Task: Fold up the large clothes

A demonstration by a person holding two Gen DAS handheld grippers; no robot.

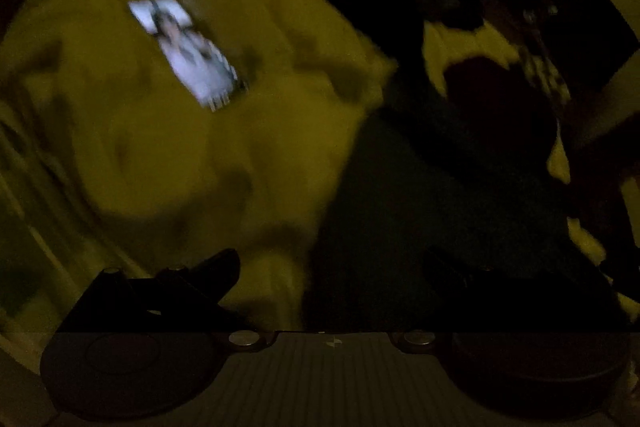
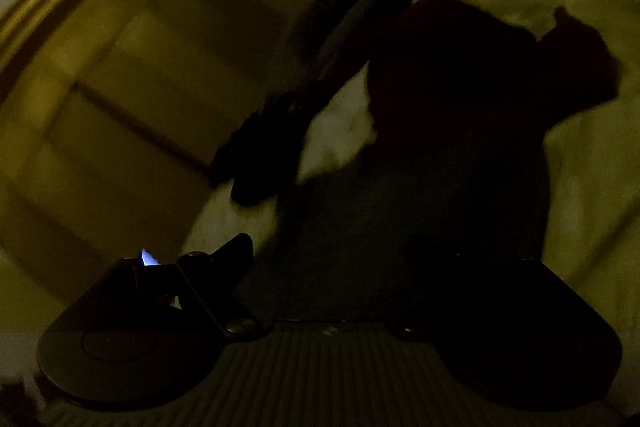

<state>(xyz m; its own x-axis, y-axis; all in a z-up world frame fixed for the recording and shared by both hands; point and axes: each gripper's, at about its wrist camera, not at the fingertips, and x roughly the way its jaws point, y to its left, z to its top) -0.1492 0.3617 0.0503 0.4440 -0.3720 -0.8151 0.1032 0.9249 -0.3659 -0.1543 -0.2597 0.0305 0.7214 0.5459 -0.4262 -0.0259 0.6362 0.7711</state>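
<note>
The room is dim and both views are blurred. A large dark garment lies spread on pale bedding, with a maroon part farther off. My left gripper hovers over the garment's near edge, its fingers wide apart and nothing pinched between them. In the right wrist view the same garment stretches from the near middle to the upper right over the bedding. My right gripper is open above it, with cloth below the gap but no pad pressing on it.
A small pale printed card or screen rests on the rumpled bedding. Furniture with pale panels stands left of the bed. A long dark shape crosses the bed edge; I cannot tell what it is.
</note>
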